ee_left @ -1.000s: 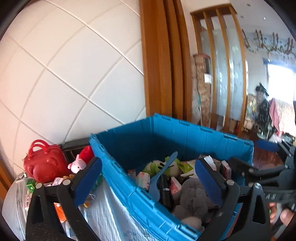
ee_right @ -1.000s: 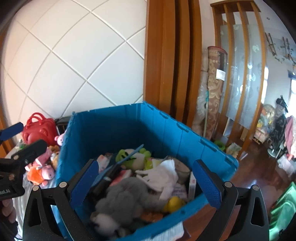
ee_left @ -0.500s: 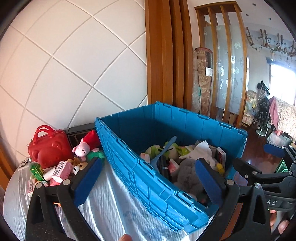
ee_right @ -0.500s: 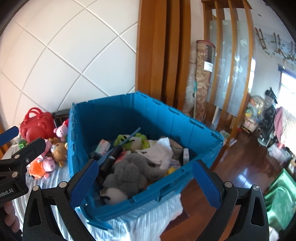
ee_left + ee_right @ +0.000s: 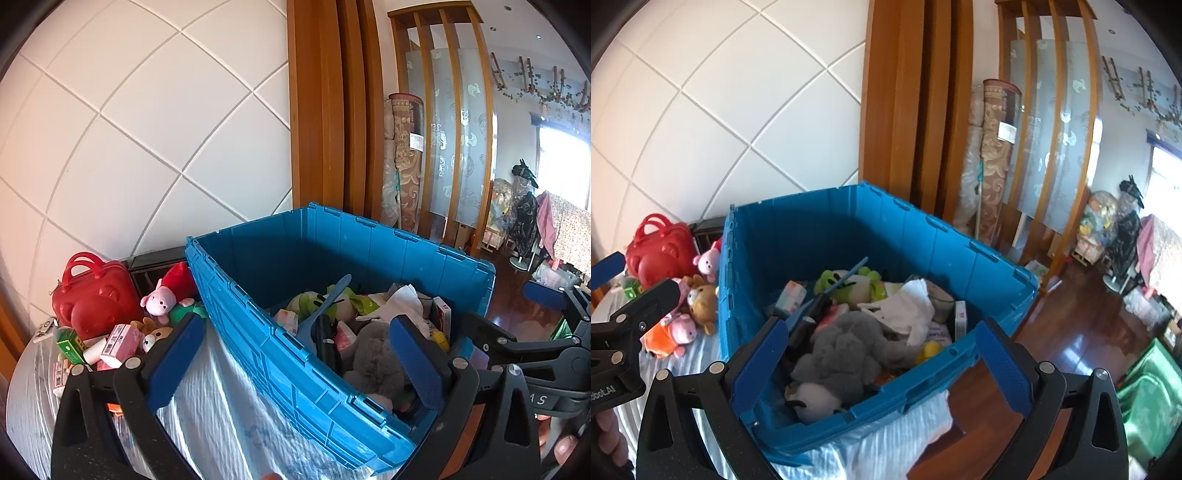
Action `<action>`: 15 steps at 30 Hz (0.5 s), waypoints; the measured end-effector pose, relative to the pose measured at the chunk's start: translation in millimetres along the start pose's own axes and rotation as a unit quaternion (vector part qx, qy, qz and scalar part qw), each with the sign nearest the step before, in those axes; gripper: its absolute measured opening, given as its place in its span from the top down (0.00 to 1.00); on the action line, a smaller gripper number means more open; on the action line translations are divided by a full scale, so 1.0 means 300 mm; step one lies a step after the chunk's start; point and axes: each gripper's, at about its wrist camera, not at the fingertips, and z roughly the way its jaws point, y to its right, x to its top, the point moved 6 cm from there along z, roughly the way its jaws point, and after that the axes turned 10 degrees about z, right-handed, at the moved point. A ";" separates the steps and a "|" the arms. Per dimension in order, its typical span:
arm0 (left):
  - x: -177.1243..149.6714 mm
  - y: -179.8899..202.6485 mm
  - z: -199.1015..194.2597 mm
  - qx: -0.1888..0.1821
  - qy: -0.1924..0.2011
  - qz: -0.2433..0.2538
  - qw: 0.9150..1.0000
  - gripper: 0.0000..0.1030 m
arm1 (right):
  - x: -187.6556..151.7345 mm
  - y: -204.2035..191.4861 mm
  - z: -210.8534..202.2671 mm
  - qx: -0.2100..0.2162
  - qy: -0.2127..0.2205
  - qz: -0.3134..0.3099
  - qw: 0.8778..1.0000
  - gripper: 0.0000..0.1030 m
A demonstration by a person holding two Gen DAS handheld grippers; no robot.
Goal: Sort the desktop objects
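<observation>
A blue crate (image 5: 266, 350) (image 5: 990, 266) stands on a table with a white cloth (image 5: 221, 417). It holds a grey plush (image 5: 846, 354), a green plush (image 5: 857, 282), a white cloth piece (image 5: 908, 306) and small boxes. Left of the crate lie a red bag (image 5: 88, 295) (image 5: 657, 251), a pink pig plush (image 5: 159, 301), a bear plush (image 5: 701, 295) and small boxes (image 5: 118, 339). My left gripper (image 5: 291, 365) is open and empty above the crate's near left wall. My right gripper (image 5: 879, 365) is open and empty above the crate's near side.
A white tiled wall (image 5: 129, 129) stands behind the table, with wooden posts (image 5: 325, 110) to its right. A rolled carpet (image 5: 993, 155) leans by the screen. The wooden floor (image 5: 1071, 332) lies right of the table, with a green bin (image 5: 1145, 398).
Both grippers have pulled back and up from the crate, so more of the crate, the table and the toys at left shows. Both stay open.
</observation>
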 end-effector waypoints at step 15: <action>0.002 0.011 0.060 0.001 -0.013 -0.002 1.000 0.01 | 0.010 0.024 0.056 0.000 -0.009 0.000 1.000 0.00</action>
